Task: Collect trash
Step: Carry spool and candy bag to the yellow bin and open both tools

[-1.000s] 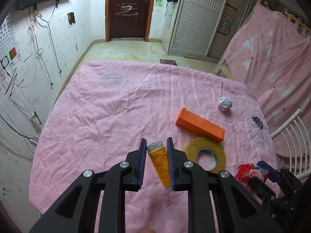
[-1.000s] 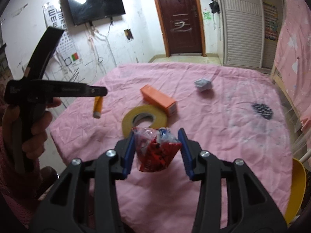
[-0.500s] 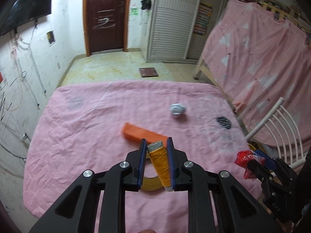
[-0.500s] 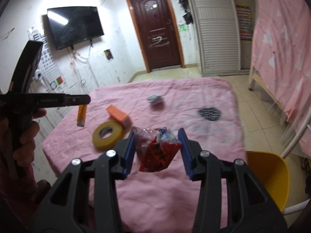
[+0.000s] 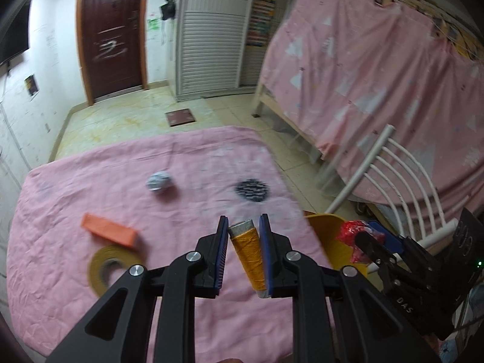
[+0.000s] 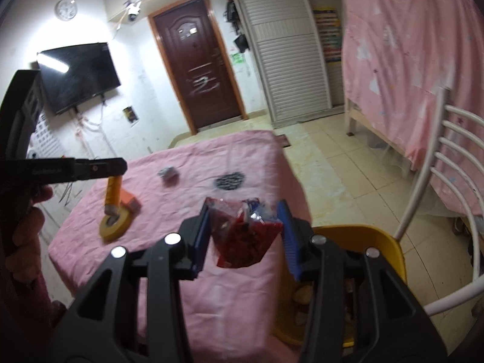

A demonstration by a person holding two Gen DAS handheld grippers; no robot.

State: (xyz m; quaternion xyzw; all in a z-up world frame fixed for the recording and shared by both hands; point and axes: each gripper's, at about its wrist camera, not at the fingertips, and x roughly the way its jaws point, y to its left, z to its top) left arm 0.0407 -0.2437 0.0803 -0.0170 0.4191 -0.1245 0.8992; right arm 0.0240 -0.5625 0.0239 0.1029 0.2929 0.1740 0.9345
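Observation:
My left gripper (image 5: 242, 225) is shut on a yellow thread spool (image 5: 249, 255), held in the air above the pink-covered table (image 5: 75, 181). The same spool (image 6: 112, 192) hangs from the left gripper at the left of the right wrist view. My right gripper (image 6: 243, 211) is shut on a crumpled red wrapper (image 6: 242, 239), near the table's right edge and beside a yellow bin (image 6: 381, 242). The wrapper (image 5: 358, 236) and the bin (image 5: 328, 236) also show at the right of the left wrist view. A crumpled paper ball (image 5: 158, 181) lies on the table.
An orange box (image 5: 110, 230) and a roll of yellow tape (image 5: 110, 264) lie on the table at the left. A dark patch (image 5: 252, 190) marks the cloth. A white chair (image 6: 447, 187) stands right of the bin, with a pink-draped bed (image 5: 378, 96) behind it.
Both grippers have swung to the right with their loads. The yellow bin and white chair have come into view, and the table objects have slid leftward.

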